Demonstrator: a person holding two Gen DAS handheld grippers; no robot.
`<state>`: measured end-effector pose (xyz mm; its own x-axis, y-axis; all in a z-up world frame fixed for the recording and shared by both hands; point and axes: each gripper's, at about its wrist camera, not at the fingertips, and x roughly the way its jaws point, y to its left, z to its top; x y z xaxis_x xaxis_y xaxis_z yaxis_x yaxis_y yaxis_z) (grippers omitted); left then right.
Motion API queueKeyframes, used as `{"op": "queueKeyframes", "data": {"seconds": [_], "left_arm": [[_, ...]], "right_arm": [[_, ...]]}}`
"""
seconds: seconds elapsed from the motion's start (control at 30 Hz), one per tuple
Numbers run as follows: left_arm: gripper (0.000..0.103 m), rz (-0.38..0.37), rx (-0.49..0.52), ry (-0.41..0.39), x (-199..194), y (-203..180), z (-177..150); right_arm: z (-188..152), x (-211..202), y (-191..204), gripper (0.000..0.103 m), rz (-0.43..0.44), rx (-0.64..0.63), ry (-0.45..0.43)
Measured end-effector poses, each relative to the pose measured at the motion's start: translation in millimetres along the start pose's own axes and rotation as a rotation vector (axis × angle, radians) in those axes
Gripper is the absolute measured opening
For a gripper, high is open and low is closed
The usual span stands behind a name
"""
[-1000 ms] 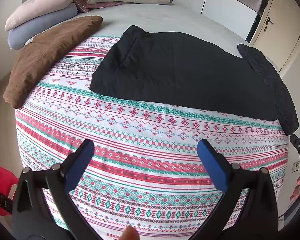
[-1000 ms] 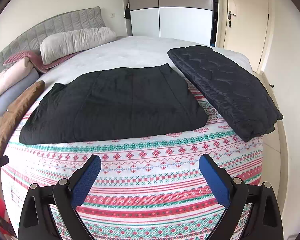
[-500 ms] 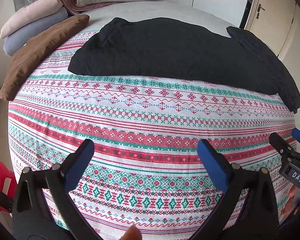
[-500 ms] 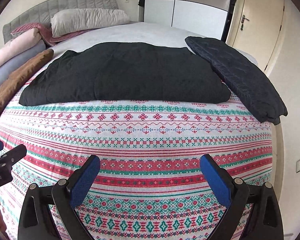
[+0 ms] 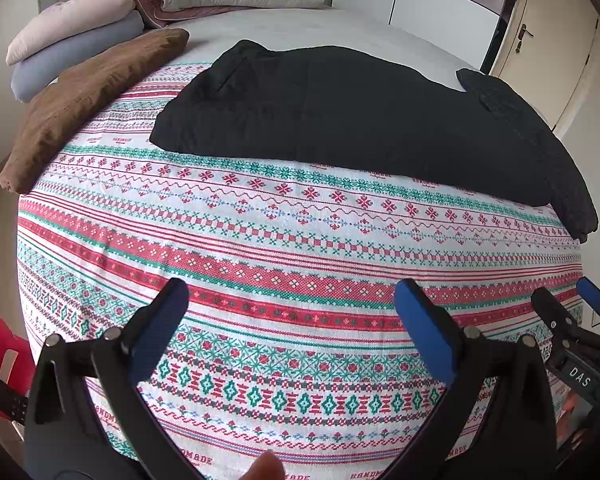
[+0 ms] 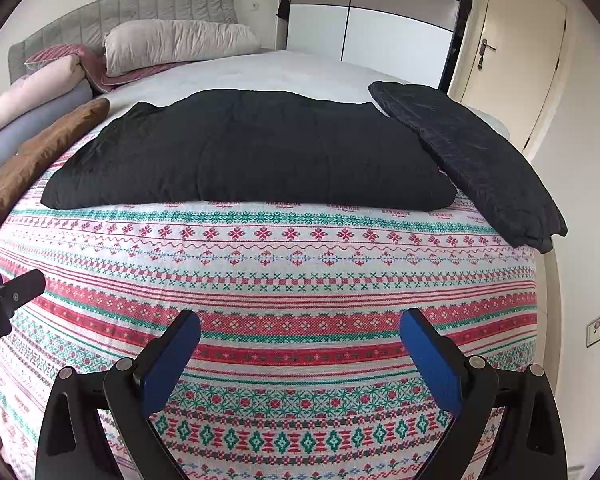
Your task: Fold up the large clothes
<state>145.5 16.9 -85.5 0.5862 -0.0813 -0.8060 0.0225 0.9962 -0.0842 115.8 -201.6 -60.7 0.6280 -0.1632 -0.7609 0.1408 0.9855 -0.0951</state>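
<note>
Both the left gripper (image 5: 290,316) and right gripper (image 6: 300,344) were held spread wide, empty, over the patterned bedspread (image 6: 260,280). Further back, the folded black garment (image 6: 252,152) was laid mid-bed, long axis running left-right, with a quilted dark piece (image 6: 472,160) angled alongside its right end.

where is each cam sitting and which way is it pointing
Left wrist view: rides the left gripper, over the patterned bedspread at the foot of the bed, facing the headboard; shows its open blue fingers, a fingertip and the right gripper at the right edge.
Right wrist view: rides the right gripper, facing the same way; the left gripper shows at the left edge.
Both share the black garment, the quilted dark garment and the brown pillow.
</note>
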Motion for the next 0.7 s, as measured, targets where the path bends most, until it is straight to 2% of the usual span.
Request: {"op": "queueKeyframes", "data": {"seconds": [0.23, 0.7], "left_arm": [[0.102, -0.03, -0.008, 0.013, -1, 4, -2], [0.102, -0.025, -0.01, 0.009, -4, 0, -4]], "right_arm": [[-2, 2, 10, 0.101, 0.01, -0.004, 0.013], [-11, 10, 12, 0.101, 0.037, -0.005, 0.046]]}}
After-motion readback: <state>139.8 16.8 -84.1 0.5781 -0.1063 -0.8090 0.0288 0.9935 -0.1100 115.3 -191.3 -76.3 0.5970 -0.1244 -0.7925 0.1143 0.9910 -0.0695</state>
